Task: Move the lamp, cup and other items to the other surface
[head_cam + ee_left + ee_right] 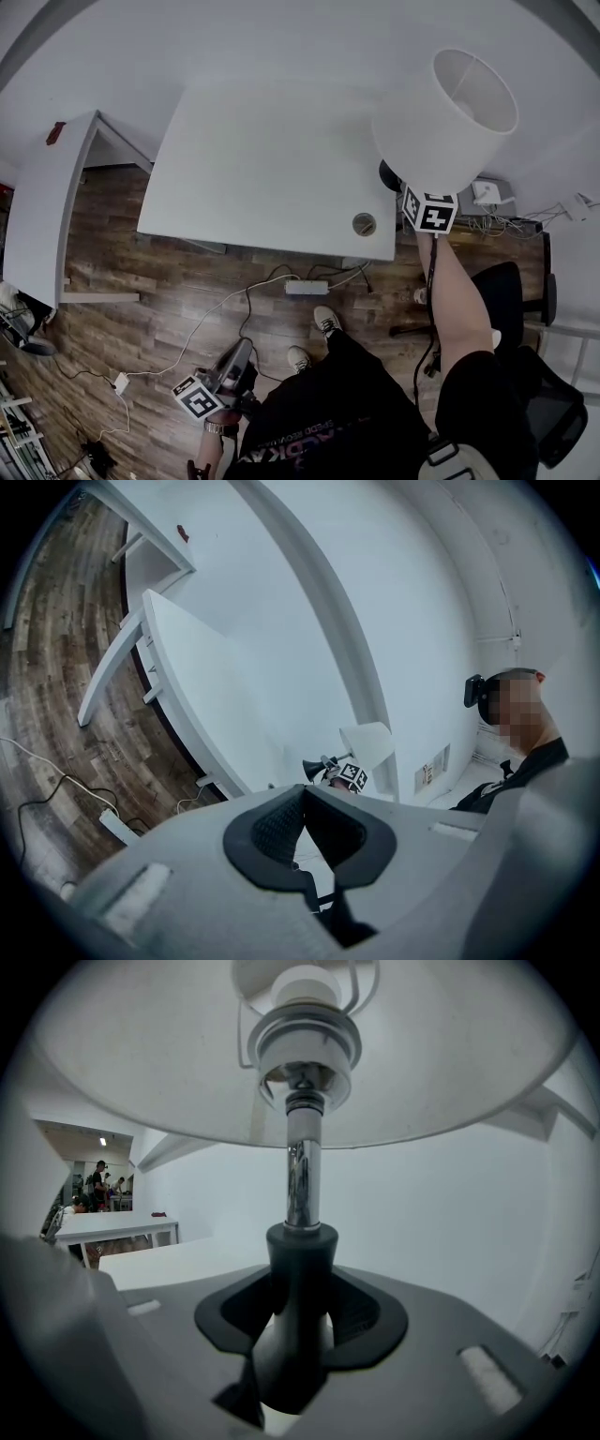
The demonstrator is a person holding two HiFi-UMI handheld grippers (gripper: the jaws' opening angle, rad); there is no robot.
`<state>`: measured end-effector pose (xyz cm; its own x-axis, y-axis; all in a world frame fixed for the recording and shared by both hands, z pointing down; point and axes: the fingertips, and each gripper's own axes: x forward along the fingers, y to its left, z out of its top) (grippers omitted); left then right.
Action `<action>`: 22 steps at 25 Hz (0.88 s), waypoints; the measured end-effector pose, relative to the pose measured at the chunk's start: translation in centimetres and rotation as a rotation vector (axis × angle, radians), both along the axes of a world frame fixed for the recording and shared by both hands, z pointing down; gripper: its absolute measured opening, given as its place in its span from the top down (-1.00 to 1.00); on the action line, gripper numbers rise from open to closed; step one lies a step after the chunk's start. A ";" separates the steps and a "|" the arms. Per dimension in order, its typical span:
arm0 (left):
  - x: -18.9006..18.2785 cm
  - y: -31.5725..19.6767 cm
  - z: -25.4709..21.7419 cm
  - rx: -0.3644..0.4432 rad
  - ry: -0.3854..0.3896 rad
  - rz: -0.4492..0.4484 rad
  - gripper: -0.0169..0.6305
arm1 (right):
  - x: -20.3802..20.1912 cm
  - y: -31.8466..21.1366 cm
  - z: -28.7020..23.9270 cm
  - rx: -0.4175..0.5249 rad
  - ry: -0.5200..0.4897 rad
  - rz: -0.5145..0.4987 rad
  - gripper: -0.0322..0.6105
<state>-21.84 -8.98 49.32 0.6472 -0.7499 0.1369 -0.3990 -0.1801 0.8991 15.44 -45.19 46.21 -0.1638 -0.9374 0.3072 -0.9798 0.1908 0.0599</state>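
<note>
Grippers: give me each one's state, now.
Left gripper: shut, nothing between the jaws.
Right gripper: shut on the lamp, at its dark neck.

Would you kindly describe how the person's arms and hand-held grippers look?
Both the left hand-held gripper and the right hand-held gripper have pale grey bodies, dark ribbed jaw pads and a white cube with black square markers. The person wears a black short-sleeved top.

The head view looks steeply down on a white table [272, 169] and the lamp [441, 122]. The left gripper view, held low and well back, faces both from afar; the right gripper view peers up close under the lamp's shade.
</note>
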 end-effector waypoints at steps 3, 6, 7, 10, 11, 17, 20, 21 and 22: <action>0.1 -0.1 -0.4 0.016 0.002 0.030 0.96 | 2.0 1.4 -1.1 0.010 -0.004 0.044 0.42; 0.2 -0.1 -0.8 0.034 0.005 0.062 0.96 | 3.7 3.0 -2.0 0.018 -0.002 0.082 0.42; 0.3 -0.1 -0.9 0.039 0.008 0.072 0.96 | 4.2 3.5 -2.3 0.021 -0.001 0.094 0.42; 0.8 0.2 -1.2 0.046 0.027 0.101 0.96 | 5.6 5.3 -2.9 0.028 0.001 0.122 0.42; 1.0 0.4 -1.2 0.049 0.024 0.115 0.96 | 6.0 6.0 -3.1 0.030 0.002 0.131 0.42; 1.8 1.5 -1.4 0.082 0.020 0.188 0.96 | 8.6 10.0 -4.7 0.053 0.016 0.194 0.42; 2.3 2.7 -1.5 0.091 0.025 0.218 0.96 | 10.3 12.7 -5.7 0.066 0.017 0.228 0.42; 2.5 3.1 -1.5 0.094 0.027 0.230 0.96 | 10.8 13.7 -6.1 0.069 0.018 0.239 0.42; 2.6 3.5 -1.5 0.098 0.029 0.244 0.96 | 11.3 14.6 -6.4 0.072 0.022 0.249 0.42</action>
